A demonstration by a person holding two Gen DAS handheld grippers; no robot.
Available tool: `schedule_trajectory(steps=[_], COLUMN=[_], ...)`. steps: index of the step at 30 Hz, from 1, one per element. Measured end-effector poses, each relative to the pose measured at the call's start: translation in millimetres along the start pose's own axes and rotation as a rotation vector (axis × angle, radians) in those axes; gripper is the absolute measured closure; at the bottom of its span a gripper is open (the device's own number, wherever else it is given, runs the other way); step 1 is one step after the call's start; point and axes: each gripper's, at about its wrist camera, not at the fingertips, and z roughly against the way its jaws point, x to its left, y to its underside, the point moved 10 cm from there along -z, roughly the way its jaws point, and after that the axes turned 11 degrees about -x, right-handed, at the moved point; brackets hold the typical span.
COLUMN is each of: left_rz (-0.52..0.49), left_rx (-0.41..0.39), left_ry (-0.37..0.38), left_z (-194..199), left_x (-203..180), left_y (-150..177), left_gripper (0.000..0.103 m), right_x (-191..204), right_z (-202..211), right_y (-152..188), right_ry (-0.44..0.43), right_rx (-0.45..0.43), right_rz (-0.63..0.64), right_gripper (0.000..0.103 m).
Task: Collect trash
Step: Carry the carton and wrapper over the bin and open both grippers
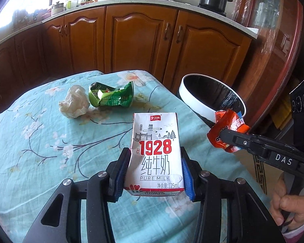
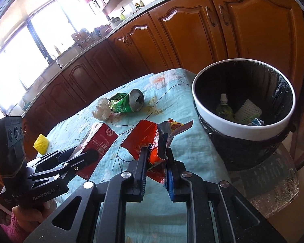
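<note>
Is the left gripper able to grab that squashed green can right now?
Probably not yet. The left gripper is already shut on a milk carton, so its jaws are full. The path to the can across the tablecloth looks free once it drops the carton.

Daylight is pouring in through the kitchen windows (image 2: 16, 60), blowing them out to white glare in both views. The flowered tablecloth (image 1: 40, 141) is lying evenly lit, with soft shadows. Fisheye distortion is bending the counter edge (image 1: 131, 2) and darkening the corners; the focus is staying fairly sharp.
</note>
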Motion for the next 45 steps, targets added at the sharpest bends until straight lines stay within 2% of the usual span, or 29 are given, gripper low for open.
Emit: schedule_trajectory(steps=[8, 22, 45], left_rz=[-0.033, -0.073, -0.11], left_rx=[0.008, 0.006, 0.008], left_ry=[0.026, 0.054, 0.093], left_z=[-3.4, -14.4, -53.1], left_x=[-28.7, -54.9, -87.3], left_y=[-1.9, -13.1, -40.2], left_gripper=[0.058, 0.058, 0.058], right_x=[-26.2, -64.3, -103.2], right_z=[18.9, 38.9, 36.6], right_y=[-6.5, -22.8, -50.2], right_ry=[0.031, 0.072, 0.124], right_rx=[-0.025, -0.066, -0.08], right_rz=[-0.023, -0.051, -0.035], right_gripper=[0.086, 0.086, 0.086])
